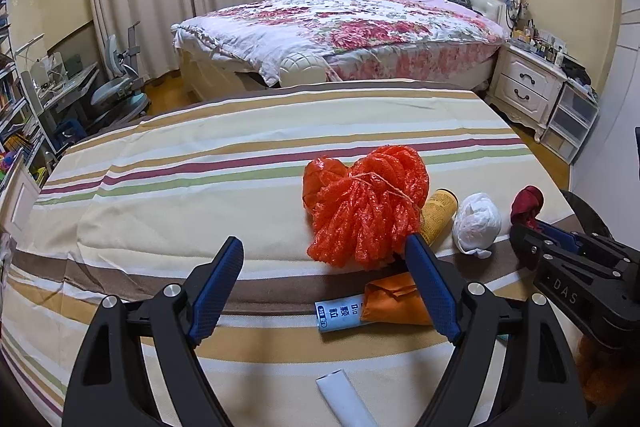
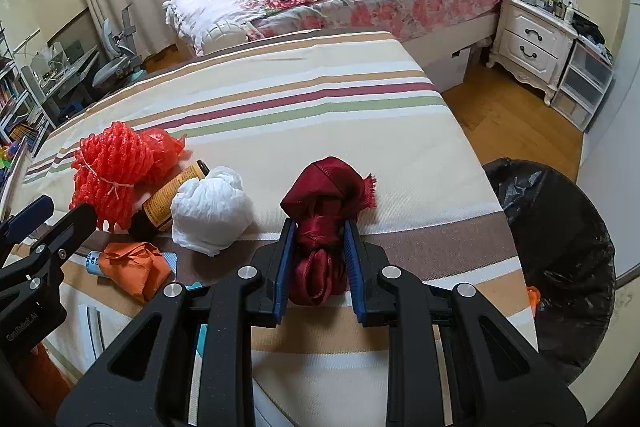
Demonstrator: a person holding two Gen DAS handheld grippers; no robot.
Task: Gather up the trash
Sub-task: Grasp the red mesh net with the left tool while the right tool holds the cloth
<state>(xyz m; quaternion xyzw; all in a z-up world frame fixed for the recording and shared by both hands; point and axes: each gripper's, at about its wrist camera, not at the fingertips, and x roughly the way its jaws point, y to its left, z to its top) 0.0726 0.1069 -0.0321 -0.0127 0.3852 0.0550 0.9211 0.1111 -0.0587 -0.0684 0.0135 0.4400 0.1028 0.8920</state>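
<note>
Trash lies on a striped table cloth (image 1: 200,155). My right gripper (image 2: 319,225) is shut on a dark red satin cloth bundle (image 2: 320,203), which also shows at the right edge of the left wrist view as the red bundle (image 1: 528,203). My left gripper (image 1: 326,247) stands open, with nothing between its fingers, just in front of a red-orange net bundle (image 1: 368,207) tied with string. An orange crumpled paper (image 1: 394,301), a blue-and-white sachet (image 1: 340,313), a yellow can (image 1: 438,215) and a white plastic wad (image 1: 478,223) lie close by.
A bin lined with a black bag (image 2: 556,259) stands off the table's right side. A white tube (image 1: 344,399) lies at the near edge. Behind are a floral bed (image 1: 340,27), a white nightstand (image 1: 524,87), curtains and a desk with a chair (image 1: 116,83).
</note>
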